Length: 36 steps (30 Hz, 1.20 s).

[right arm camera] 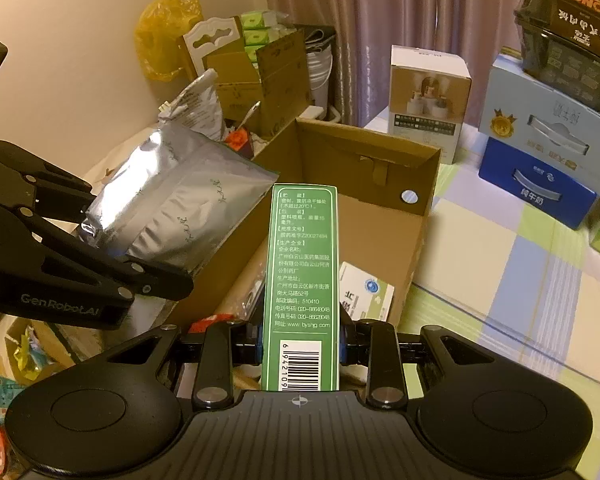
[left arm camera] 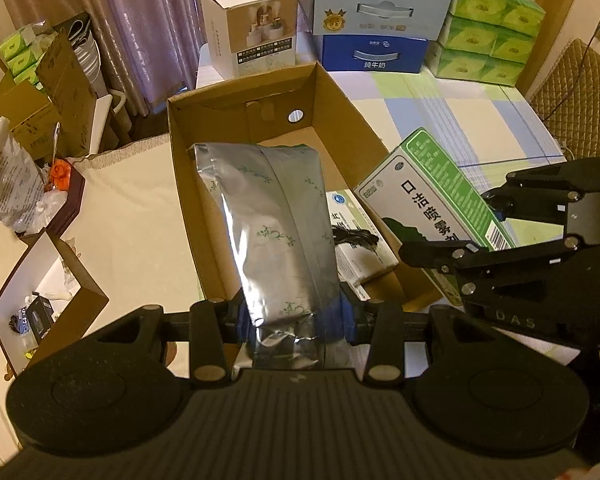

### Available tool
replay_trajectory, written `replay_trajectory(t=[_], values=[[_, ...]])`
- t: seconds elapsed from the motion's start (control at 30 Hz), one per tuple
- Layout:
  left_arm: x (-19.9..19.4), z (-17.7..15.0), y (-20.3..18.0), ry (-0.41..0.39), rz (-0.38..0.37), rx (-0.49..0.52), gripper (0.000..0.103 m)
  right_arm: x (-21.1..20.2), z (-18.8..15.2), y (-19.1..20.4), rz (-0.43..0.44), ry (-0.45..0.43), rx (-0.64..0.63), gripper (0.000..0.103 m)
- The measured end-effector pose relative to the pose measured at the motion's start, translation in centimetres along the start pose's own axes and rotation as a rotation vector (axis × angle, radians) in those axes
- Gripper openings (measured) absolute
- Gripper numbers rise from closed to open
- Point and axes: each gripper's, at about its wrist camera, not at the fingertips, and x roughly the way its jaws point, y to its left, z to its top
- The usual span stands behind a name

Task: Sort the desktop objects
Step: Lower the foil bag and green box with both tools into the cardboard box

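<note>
My left gripper is shut on a silver foil pouch and holds it over the open cardboard box. The same silver pouch shows at the left of the right wrist view, above the box's near-left wall. My right gripper is shut on a green and white medicine box, held above the cardboard box. In the left wrist view that medicine box hangs at the cardboard box's right wall. A small white packet lies on the box floor, seen too as the white packet.
At the back stand a white product carton, stacked blue milk cartons and green tissue packs. A brown open tray and a crumpled bag sit to the left. A checked cloth covers the table on the right.
</note>
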Motion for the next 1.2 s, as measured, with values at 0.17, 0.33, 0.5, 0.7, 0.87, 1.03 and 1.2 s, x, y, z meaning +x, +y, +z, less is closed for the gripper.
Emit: replay_trajectory(t=[0.17, 0.33, 0.5, 0.7, 0.87, 1.03, 1.2], values=[[0.9, 0.9, 0.5, 0.005, -0.002, -0.005, 0.037, 0.8, 0.7, -0.8, 0.007, 0.004, 0.02, 0.028], [1.8, 2.0, 0.9, 0.013, 0.007, 0.004, 0.037, 1.7, 1.4, -1.8, 0.0, 0.011, 0.036, 0.028], [2.6, 3.1, 1.6, 0.014, 0.013, 0.005, 0.037, 2.6, 2.4, -2.2, -0.008, 0.014, 0.03, 0.028], [3.9, 4.7, 2.5, 0.016, 0.013, -0.008, 0.037, 3.9, 3.7, -3.2, -0.018, 0.022, 0.046, 0.028], [4.9, 5.9, 3.0, 0.018, 0.01, -0.015, 0.037, 5.2, 4.4, -4.1, -0.025, 0.035, 0.058, 0.028], [6.4, 6.7, 3.2, 0.031, 0.011, -0.015, 0.037, 6.5, 4.9, -4.9, -0.025, 0.047, 0.065, 0.028], [7.8, 7.3, 3.8, 0.04, 0.008, -0.032, 0.037, 7.4, 5.5, -5.5, -0.017, 0.045, 0.072, 0.028]])
